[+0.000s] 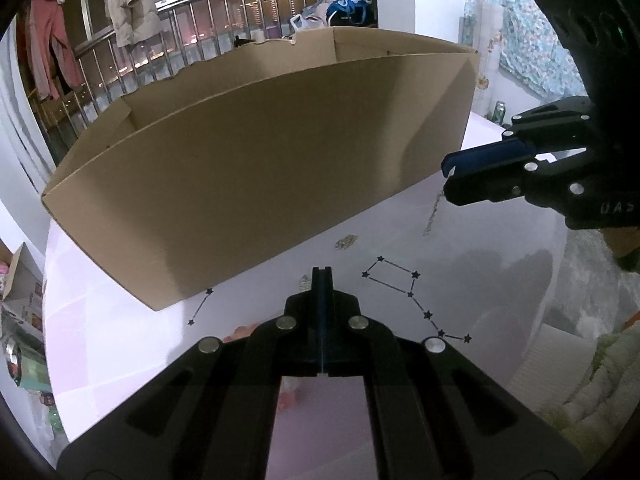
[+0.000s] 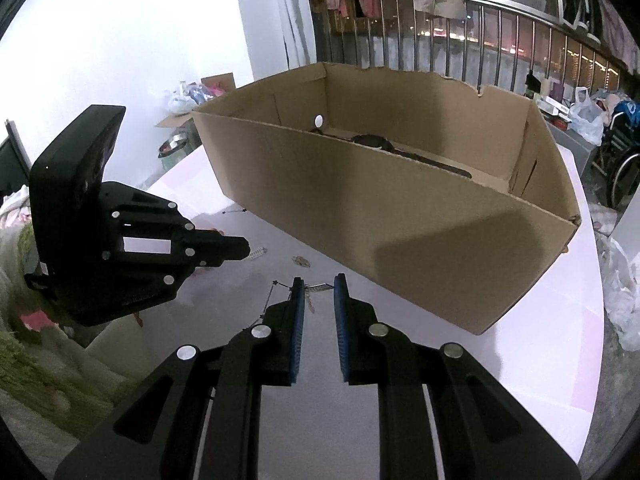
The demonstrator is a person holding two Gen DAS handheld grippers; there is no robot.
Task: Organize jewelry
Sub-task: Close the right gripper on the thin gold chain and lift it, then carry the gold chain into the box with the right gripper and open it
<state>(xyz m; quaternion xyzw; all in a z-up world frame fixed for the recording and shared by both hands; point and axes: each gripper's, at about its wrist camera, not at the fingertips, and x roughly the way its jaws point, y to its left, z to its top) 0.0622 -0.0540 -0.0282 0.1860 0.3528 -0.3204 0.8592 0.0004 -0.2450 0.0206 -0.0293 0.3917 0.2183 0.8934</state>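
A long open cardboard box (image 1: 248, 160) stands on the pale pink table; in the right wrist view (image 2: 400, 216) dark jewelry (image 2: 400, 151) lies on its floor. My left gripper (image 1: 322, 274) is shut and empty, low over the table by the box's near wall. My right gripper (image 2: 319, 286) is open, with a silver sparkly chain (image 2: 318, 289) lying between its fingertips; in the left wrist view the chain (image 1: 432, 216) hangs down just below the right gripper (image 1: 450, 176). A small sparkly piece (image 1: 346, 242) and another (image 1: 304, 282) lie on the table near the box.
A black constellation drawing (image 1: 404, 292) marks the table (image 1: 480, 280). Behind the table are a metal railing (image 1: 120, 64) with hanging clothes, plastic bags (image 2: 584, 118) and a wheelchair (image 2: 624, 160). A fluffy green blanket (image 2: 36, 360) lies off the table's near side.
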